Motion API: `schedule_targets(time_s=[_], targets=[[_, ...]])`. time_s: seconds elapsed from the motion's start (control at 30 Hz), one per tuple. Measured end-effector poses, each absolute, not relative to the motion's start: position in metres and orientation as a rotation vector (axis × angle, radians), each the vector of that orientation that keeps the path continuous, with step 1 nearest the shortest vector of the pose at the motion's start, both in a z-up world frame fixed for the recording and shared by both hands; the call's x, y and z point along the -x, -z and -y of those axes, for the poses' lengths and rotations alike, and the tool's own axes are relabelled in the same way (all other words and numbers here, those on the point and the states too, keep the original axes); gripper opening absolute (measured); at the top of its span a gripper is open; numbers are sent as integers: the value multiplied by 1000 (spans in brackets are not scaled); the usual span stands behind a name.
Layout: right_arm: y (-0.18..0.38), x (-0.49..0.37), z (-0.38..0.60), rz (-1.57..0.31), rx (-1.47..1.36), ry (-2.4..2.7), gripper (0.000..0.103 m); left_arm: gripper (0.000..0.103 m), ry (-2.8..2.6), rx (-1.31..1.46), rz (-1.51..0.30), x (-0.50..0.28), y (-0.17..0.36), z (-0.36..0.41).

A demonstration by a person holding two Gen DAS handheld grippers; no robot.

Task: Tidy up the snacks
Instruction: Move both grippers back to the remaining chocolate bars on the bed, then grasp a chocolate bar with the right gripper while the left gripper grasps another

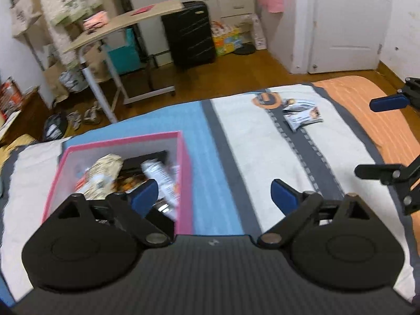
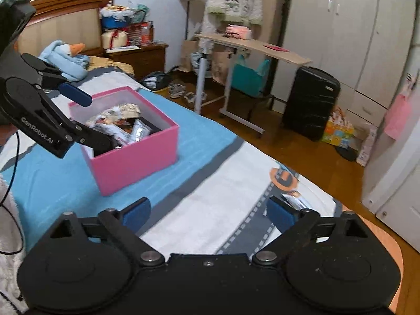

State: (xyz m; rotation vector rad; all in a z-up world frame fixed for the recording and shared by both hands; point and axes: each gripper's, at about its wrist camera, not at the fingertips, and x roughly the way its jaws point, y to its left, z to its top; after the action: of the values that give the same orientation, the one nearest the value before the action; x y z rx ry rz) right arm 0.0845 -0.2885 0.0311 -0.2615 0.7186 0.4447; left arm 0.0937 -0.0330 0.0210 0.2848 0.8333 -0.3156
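Note:
A pink box (image 1: pixel 185 183) (image 2: pixel 136 157) sits on the bed and holds several snack packets (image 1: pixel 105 176) (image 2: pixel 118 120). My left gripper (image 1: pixel 214 197) is open and empty, just right of the box and above its near corner; it shows in the right wrist view (image 2: pixel 86 120) over the box. Two snack packets (image 1: pixel 303 114) lie loose on the bedspread's grey road stripe. My right gripper (image 2: pixel 208 214) is open and empty; one packet (image 2: pixel 296 200) peeks out by its right finger. Its fingers (image 1: pixel 388 102) show at the right edge of the left wrist view.
The bed has a blue, white and orange cover (image 1: pixel 236 144). Beyond its edge are a wooden floor, a rolling side table (image 1: pixel 123 26), a black suitcase (image 1: pixel 189 34), a wardrobe and a white door (image 1: pixel 349 21). A stuffed duck (image 2: pixel 68 52) lies near the headboard.

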Motion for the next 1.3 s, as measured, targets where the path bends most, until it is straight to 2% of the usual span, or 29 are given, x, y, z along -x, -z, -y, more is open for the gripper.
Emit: schedule_targets(time_s=[0.23,0.43,0.73,0.9,1.03,1.1,1.17,1.3], targets=[[-6,-102,320,-783,215,-393,99,96,379,-356,-858,-125,5,84],[22,-125,348,-831,144,-387,99,96,433,-225,-936,-166,31,106],[59,-176,387,-780,134,-311,99,96,425,-32,-953,-234,86,133],[60,-222,419,-806,108,-302,90,94,550,-24,-923,-250,112,163],[72,-266,444,-885,74,-347,74,93,680,-87,-892,-259,126,196],[81,-280,449,-919,92,-395,73,93,760,-181,-849,-256,129,213],[90,-296,450,-966,118,-446,68,92,779,-258,-823,-257,134,226],[105,-317,450,-1014,136,-519,66,91,809,-293,-809,-272,146,241]])
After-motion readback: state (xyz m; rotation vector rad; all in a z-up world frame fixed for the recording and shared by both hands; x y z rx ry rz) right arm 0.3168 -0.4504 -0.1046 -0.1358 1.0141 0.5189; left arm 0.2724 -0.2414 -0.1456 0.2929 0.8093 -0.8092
